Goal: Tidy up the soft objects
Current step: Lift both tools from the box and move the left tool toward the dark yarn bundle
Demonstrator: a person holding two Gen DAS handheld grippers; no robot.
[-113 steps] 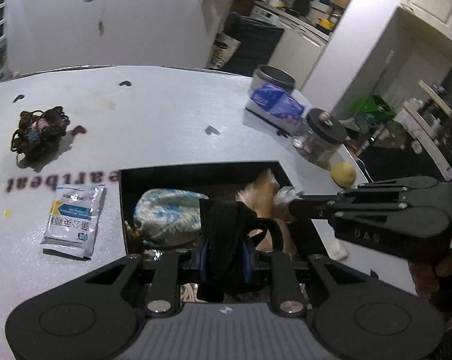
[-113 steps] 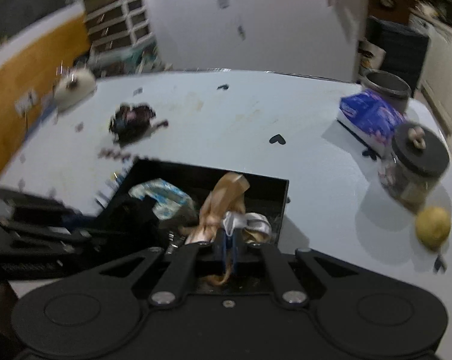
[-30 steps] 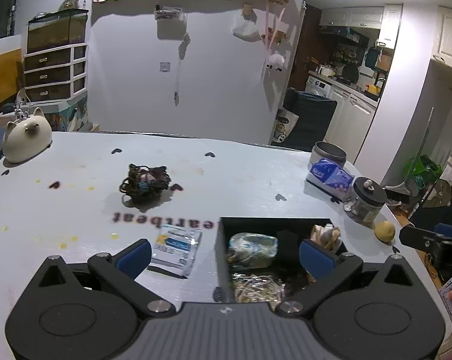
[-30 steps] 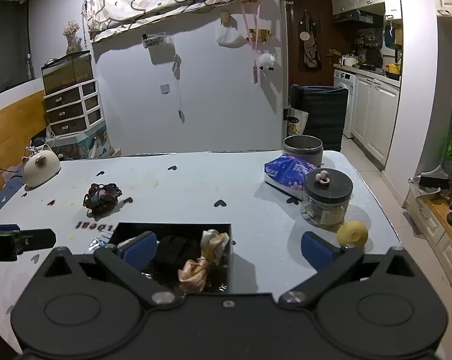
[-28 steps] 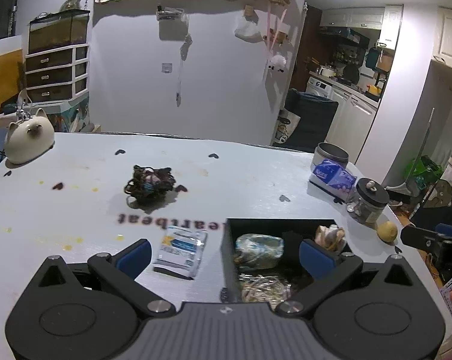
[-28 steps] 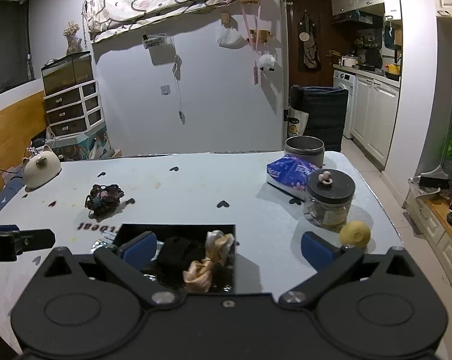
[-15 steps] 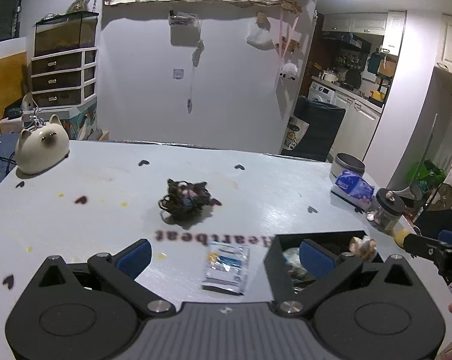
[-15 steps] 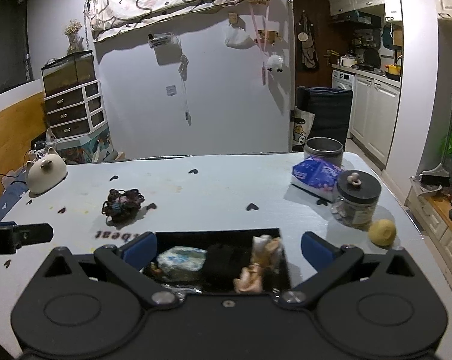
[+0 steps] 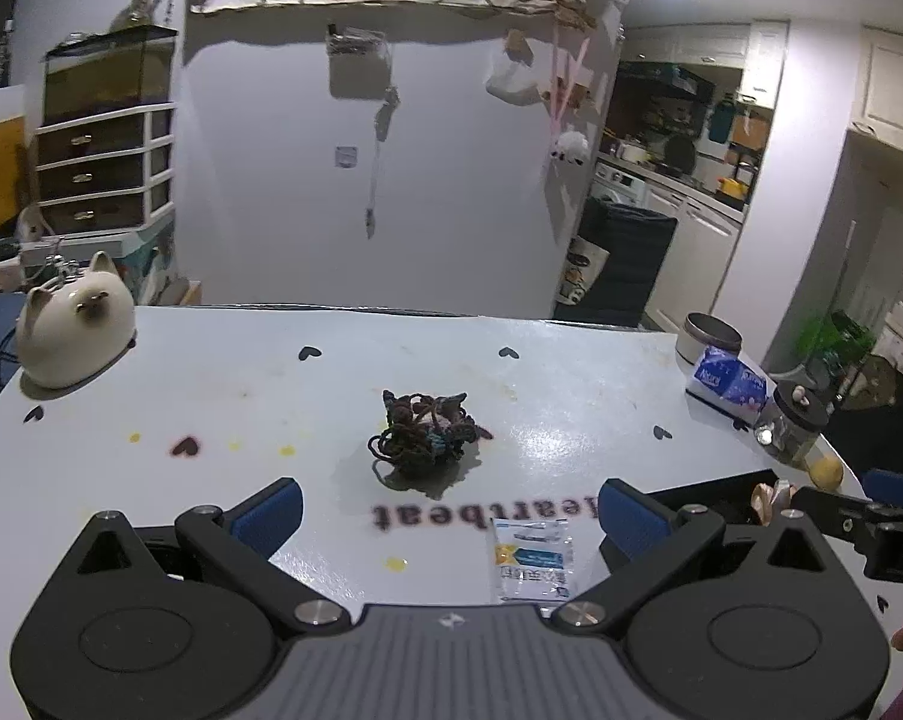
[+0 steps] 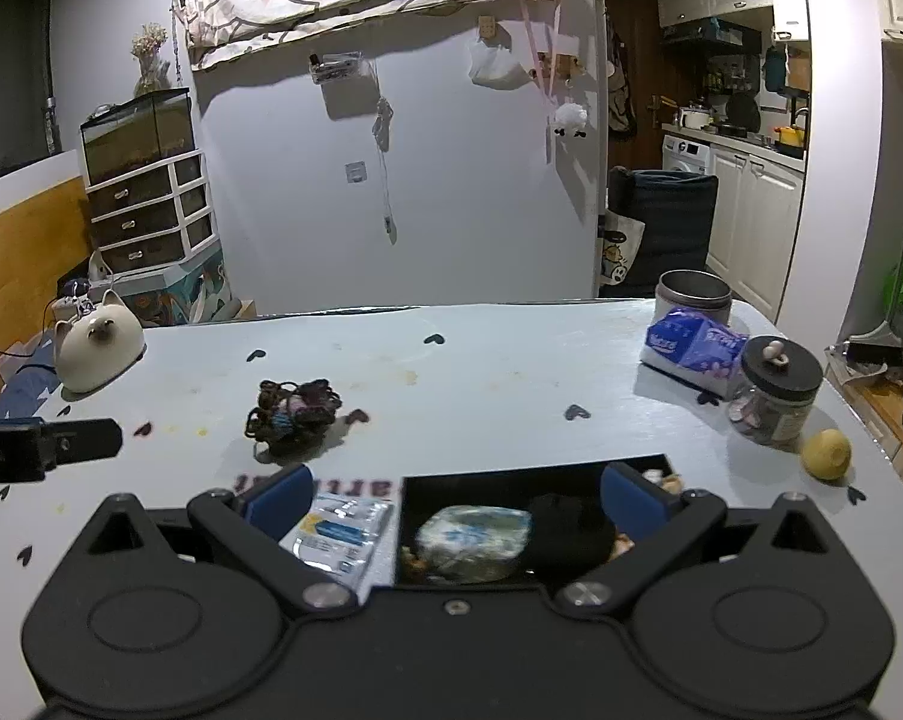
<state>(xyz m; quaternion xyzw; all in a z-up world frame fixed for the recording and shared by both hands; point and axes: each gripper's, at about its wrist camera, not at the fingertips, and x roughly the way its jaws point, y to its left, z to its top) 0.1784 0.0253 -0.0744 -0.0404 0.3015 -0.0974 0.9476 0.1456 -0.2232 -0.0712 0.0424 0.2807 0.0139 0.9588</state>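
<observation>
A dark tangle of hair ties [image 9: 422, 437] lies on the white table [image 9: 571, 372], straight ahead of my open, empty left gripper [image 9: 449, 514]; it also shows in the right wrist view [image 10: 292, 410]. A white and blue sachet [image 9: 533, 558] lies near the left gripper's right finger and shows in the right wrist view [image 10: 338, 531]. A black box [image 10: 529, 471] holds a pale blue bundle [image 10: 475, 540], a black cloth [image 10: 565, 531] and a tan ribbon [image 10: 667, 483]. My right gripper [image 10: 455, 501] is open and empty just above the box's near side.
A ceramic cat [image 9: 73, 329] sits at the table's far left. At the far right stand a tin [image 10: 694, 295], a blue tissue pack [image 10: 694, 348], a lidded glass jar [image 10: 775, 393] and a yellow ball [image 10: 826, 453].
Both grippers let go of the black cloth and the ribbon into the box, opened and pulled back. Since then both views have swung left; the hair ties now lie centred before the left gripper.
</observation>
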